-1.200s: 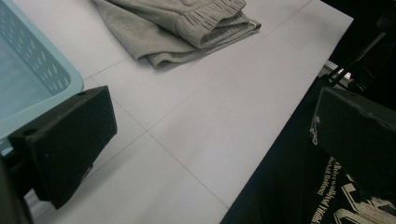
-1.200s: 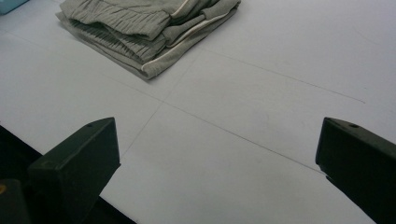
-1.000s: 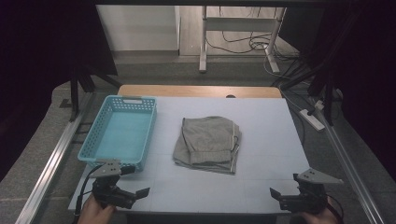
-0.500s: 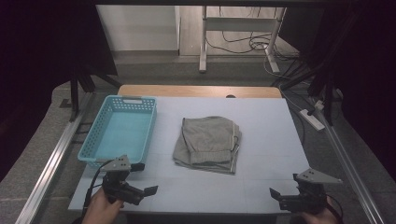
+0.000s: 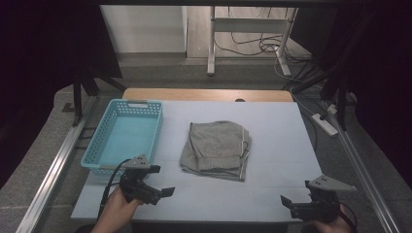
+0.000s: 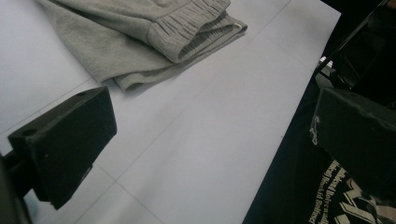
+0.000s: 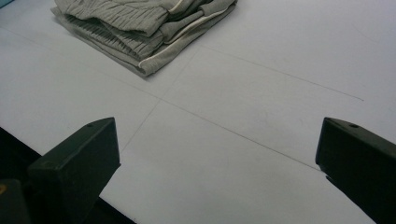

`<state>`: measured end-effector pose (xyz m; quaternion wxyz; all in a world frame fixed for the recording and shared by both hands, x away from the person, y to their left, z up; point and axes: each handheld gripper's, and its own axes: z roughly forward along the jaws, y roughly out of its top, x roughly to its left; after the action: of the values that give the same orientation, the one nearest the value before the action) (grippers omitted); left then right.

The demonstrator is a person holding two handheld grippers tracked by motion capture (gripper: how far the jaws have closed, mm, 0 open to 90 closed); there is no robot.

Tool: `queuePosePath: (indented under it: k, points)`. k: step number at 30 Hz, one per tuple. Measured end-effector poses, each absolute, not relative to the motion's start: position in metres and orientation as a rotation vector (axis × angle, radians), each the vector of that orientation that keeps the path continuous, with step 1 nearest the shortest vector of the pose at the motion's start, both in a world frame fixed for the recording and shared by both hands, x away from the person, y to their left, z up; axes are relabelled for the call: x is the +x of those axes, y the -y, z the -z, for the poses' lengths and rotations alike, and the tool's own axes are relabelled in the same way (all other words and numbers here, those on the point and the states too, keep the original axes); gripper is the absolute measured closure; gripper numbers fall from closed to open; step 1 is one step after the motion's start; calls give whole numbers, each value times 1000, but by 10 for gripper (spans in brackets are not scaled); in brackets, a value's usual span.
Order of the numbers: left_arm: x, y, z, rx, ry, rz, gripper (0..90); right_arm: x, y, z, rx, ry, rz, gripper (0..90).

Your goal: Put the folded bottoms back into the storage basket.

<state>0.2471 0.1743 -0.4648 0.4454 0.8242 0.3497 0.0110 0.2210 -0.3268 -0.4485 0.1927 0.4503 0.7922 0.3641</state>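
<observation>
Nearest, at the front edge of the white bench [image 5: 272, 194], the person holds both tools low. At the left front corner, the left gripper [image 5: 156, 190] is over the bench surface, its jaws standing wide apart with nothing between them; they point to the right, along the front edge. In the left gripper view the jaws frame bare white surface, and one jaw reaches out beyond the front edge of the bench, over a dark printed shirt [image 6: 345, 196]. At the front right corner, the right gripper [image 5: 287, 204] also has its jaws spread wide and empty, just at the front edge, pointing to the left and inward. In the right gripper view, only bare surface with thin pencil-like lines lies between its jaws.

Between the two grippers the whole front strip of the bench is free.

Farther in, about the middle of the bench, lies the folded grey fabric garment with a pale stripe [image 5: 216, 149], flat, with its folded edges stacked toward the front right. It is well apart from both grippers. To its left, a light blue plastic basket with perforated walls [image 5: 104, 141] stands along the left edge; a bare strip separates it from the garment. The right half of the bench is open up to the far edge, where a wooden board [image 5: 204, 94] borders it.
</observation>
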Motion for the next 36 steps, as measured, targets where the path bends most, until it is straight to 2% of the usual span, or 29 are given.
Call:
queuePosePath:
  k: [22,29,36]
  points:
    - [295,-124,475,2167,-910,-114,0,221,327,449,1257,-2227,-1024,1]
    - [314,-109,483,2220,-955,-191,0,221,326,449,1249,-2234,-1024,1]
    - [331,-102,489,2227,-964,-173,0,222,326,449,1251,-2240,-1017,1]
